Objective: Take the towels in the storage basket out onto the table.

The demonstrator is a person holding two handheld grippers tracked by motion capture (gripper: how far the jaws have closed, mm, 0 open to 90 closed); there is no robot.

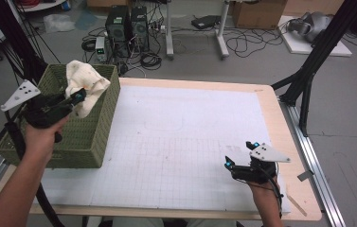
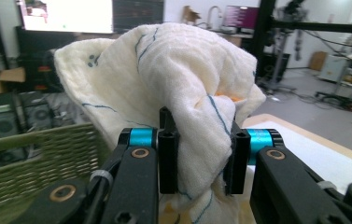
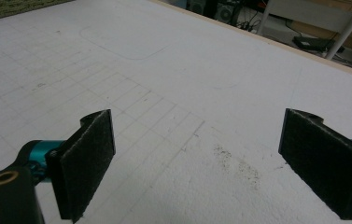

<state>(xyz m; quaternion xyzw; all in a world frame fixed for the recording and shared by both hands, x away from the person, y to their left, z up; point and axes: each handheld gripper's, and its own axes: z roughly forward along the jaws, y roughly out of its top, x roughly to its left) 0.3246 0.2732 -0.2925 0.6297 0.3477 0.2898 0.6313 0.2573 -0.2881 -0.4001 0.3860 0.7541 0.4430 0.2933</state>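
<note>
Two grippers are working over one big wooden table [image 1: 287,137], and most of its top is wearing a white gridded mat [image 1: 176,142] with a faint rounded outline drawn toward the far side. Everything else I'm placing off that mat.

Sitting at the mat's left edge is a green woven basket [image 1: 91,137], its near side hanging over the table's left end. A cream cloth [image 1: 85,82] with thin blue lines is bunching up above the basket's far right corner, lifted clear of the rim as far as I can tell.

The left gripper [image 1: 74,99] is hovering over the basket, off the mat's left side, and it's pinching that cloth – in the left gripper view the jaws are squeezing a thick fold between them [image 2: 200,161], the rest billowing up over the top.

The right gripper [image 1: 240,153] is resting low over the mat's near right corner, jaws spread wide and holding nothing [image 3: 197,163], just bare mat with some dark specks between them.
</note>
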